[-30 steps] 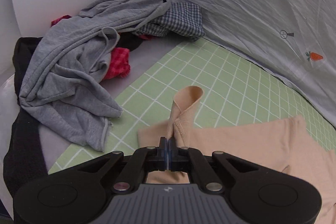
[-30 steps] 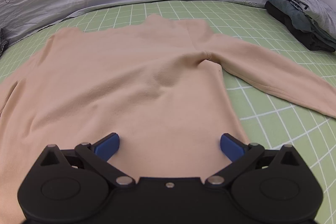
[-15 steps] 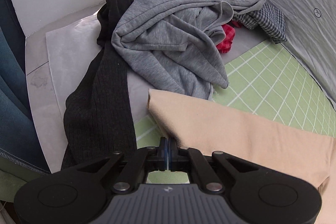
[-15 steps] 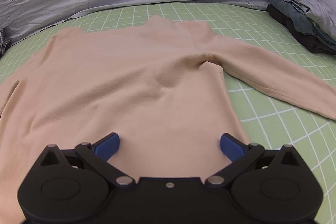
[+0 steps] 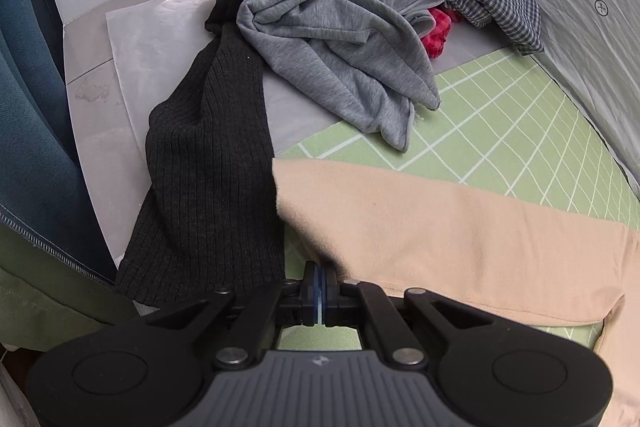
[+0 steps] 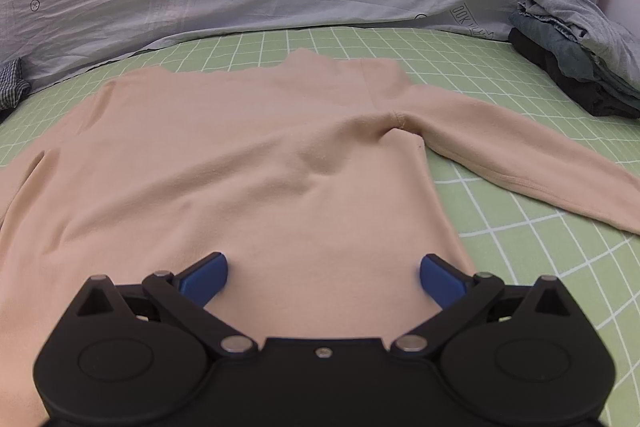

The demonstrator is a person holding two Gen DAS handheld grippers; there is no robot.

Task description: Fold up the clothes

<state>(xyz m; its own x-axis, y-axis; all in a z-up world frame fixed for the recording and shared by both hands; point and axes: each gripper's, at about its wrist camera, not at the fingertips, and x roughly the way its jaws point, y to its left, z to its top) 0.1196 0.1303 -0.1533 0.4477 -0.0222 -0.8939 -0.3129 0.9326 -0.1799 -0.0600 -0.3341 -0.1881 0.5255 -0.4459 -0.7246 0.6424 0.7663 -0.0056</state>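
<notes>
1. Your left gripper has pulled the peach top's sleeve out straight toward the black knit; its jaws are pinched shut on the cuff
2. The top lies flat on the green grid mat
3. Your right gripper hangs wide open, holding nothing, over the hem
4. Keep the sleeve taut and wrinkle-free before folding it across

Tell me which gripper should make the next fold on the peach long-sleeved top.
Left. The left gripper is shut on the end of the peach long-sleeved top's sleeve, ready to carry it across. The right gripper hangs open over the top's body, gripping nothing.
</notes>
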